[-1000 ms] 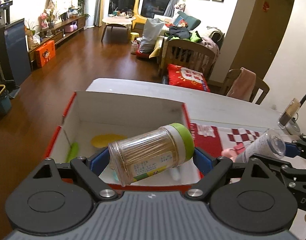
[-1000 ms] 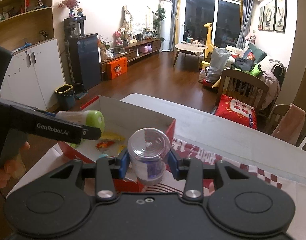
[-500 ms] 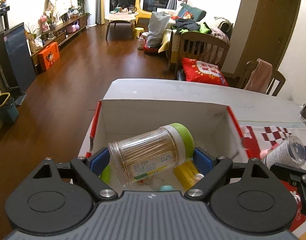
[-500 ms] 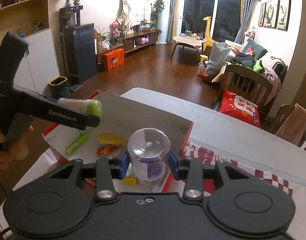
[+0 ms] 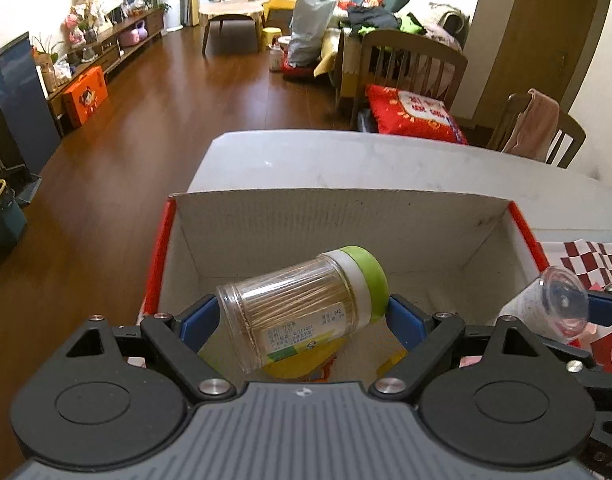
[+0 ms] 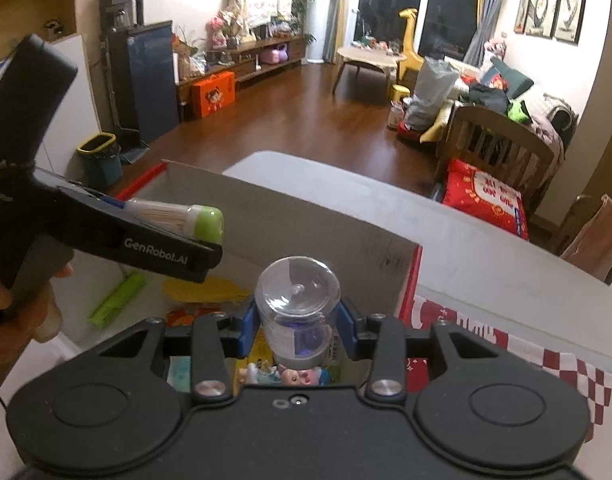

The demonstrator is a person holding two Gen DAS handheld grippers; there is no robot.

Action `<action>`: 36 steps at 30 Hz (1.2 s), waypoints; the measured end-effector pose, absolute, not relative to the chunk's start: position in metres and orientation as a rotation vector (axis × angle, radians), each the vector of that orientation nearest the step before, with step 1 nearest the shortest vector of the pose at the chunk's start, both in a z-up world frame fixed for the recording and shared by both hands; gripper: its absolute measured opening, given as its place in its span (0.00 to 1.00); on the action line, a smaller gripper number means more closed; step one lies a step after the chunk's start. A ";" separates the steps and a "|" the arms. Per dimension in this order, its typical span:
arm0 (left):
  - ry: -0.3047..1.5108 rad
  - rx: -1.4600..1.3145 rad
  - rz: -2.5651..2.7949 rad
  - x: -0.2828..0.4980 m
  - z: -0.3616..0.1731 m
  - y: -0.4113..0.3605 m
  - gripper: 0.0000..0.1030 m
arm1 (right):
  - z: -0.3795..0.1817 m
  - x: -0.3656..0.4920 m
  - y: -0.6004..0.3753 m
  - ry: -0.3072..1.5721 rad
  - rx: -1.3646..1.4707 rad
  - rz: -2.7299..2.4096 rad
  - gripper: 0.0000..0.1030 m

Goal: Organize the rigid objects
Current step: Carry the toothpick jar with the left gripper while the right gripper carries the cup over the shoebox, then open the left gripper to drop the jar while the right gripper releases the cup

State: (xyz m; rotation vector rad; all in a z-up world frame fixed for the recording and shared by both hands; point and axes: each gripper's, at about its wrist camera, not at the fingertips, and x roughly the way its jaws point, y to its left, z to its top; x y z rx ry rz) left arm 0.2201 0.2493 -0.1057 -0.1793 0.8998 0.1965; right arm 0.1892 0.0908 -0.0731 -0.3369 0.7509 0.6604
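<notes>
- Living room behind: dark wood floor (image 5: 154, 128), low round coffee table (image 5: 231, 10) at the far end, red cushion (image 5: 416, 114) leaning by a wooden chair.
- White tabletop (image 5: 346, 160) carries an open cardboard box (image 5: 338, 220), white inside with red outer edges. A red-and-white checked cloth (image 6: 546, 364) lies just right of the box.
- My left gripper (image 5: 302, 316) is pinching a clear toothpick jar (image 5: 294, 312) with a green cap. The jar lies crosswise between the blue pads, cap end to the right and tilted slightly up, base against the left pad.
- The jar hangs over the box interior, not touching the bottom as far as I can tell.
- My right gripper (image 6: 297, 322) is pinching a small clear plastic bottle (image 6: 297, 308). Its round end faces the camera; a purple patch shows through the wall. The blue pads press on both sides.
- The bottle sits above the near right part of the box, close to the right wall.
- Box contents in the right wrist view: a green marker (image 6: 116, 300) lying flat at the left, a yellow flat item (image 6: 204, 290) beside it, and small colourful toys (image 6: 294, 376) directly under my right gripper.
- From the left wrist view the bottle appears at the right edge, with the checked cloth behind it.
- My bare fingers on the left gripper's handle show at the left of the right wrist view.
</notes>
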 end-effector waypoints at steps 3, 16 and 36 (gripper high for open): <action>0.927 -0.185 0.195 0.230 -0.114 0.253 0.88 | -0.082 0.195 0.098 0.778 -0.342 0.651 0.39; 1.027 -0.101 0.174 0.256 -0.131 0.244 0.88 | -0.100 0.200 0.112 0.832 -0.363 0.682 0.39; 1.137 -0.152 0.144 0.258 -0.139 0.251 0.88 | -0.097 0.197 0.103 0.866 -0.331 0.671 0.58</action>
